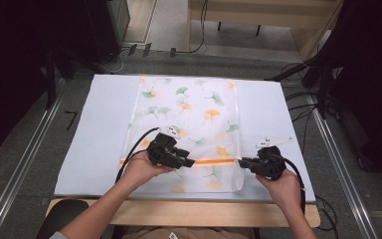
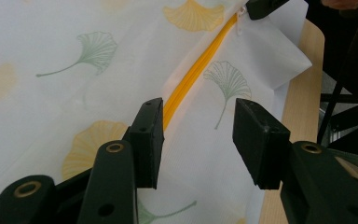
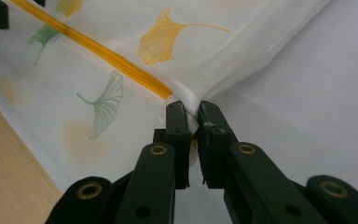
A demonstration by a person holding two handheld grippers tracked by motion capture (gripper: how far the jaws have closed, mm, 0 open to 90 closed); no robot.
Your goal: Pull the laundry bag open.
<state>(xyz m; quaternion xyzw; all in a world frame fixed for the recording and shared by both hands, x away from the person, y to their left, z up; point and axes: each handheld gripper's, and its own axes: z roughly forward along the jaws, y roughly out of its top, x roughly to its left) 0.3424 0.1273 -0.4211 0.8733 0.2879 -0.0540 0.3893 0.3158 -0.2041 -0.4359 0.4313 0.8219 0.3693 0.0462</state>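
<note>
Mesh bag w/ ginkgo-leaf print lies flat on the white sheet covering the desk, spread across the sheet's middle, near edge close to the desk's front. Orange zipper runs across the bag near that edge. Left tongs sit over the zipper approx mid-bag, jaws apart either side of it, not pressing, nothing gripped. Right tongs clenched on the bag's right edge at the zipper's end, fabric bunched btwn the pads
</note>
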